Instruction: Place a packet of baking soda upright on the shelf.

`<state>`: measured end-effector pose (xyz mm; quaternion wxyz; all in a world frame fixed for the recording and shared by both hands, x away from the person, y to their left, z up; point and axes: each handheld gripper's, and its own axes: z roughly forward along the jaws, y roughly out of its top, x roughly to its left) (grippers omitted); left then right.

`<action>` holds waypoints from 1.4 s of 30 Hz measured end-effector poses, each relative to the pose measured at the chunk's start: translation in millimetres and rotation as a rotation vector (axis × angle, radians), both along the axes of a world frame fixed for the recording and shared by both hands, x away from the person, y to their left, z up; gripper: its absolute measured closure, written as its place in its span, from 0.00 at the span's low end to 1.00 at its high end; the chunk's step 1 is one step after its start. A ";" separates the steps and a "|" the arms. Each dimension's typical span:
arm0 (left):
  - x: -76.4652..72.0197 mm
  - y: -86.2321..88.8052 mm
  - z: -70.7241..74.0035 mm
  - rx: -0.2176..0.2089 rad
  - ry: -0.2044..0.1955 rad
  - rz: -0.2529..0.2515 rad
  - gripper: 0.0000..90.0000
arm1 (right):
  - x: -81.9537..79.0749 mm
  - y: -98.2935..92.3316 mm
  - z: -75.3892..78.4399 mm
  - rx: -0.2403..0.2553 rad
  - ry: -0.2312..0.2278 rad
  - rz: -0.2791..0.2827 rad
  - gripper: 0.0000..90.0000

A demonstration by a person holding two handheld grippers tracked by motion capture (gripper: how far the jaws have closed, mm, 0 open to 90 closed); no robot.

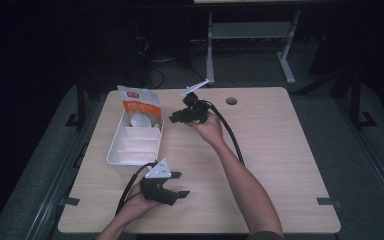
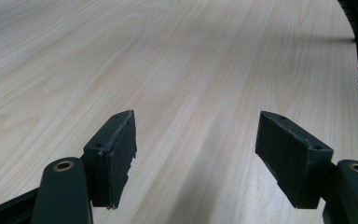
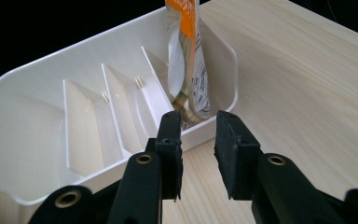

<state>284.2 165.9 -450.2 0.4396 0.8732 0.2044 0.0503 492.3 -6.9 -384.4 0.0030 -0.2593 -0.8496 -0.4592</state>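
Wooden table (image 1: 280,150), left tongs (image 2: 196,154) agape, right tongs (image 3: 199,140) parted (empty), facing pouch (image 3: 189,60)

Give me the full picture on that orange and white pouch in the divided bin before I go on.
The pouch is a flat, glossy plastic packet, orange across the top with a white label, and pale rounded contents showing through a clear part. It stands roughly upright in the end compartment of the white divided bin, leaning against the end wall with its top rising above the rim. The other compartments look empty. The right tongs are slightly parted just outside the bin wall, not touching the pouch.
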 end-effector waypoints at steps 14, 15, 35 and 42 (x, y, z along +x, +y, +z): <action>-0.3 -3.9 -0.2 0.004 0.000 -0.005 0.32 | -9.6 -19.8 6.7 0.024 0.005 0.010 0.71; -0.3 -3.9 -0.3 0.003 0.001 -0.005 0.32 | -10.3 -21.1 7.1 0.024 0.008 0.010 0.70; 1.1 -4.4 -0.2 -0.007 0.006 0.005 0.32 | -30.7 -63.7 9.3 0.027 0.027 -0.019 0.59; 2.3 -3.9 -0.4 -0.012 0.010 0.009 0.31 | -42.0 -83.2 9.1 0.034 0.030 -0.027 0.56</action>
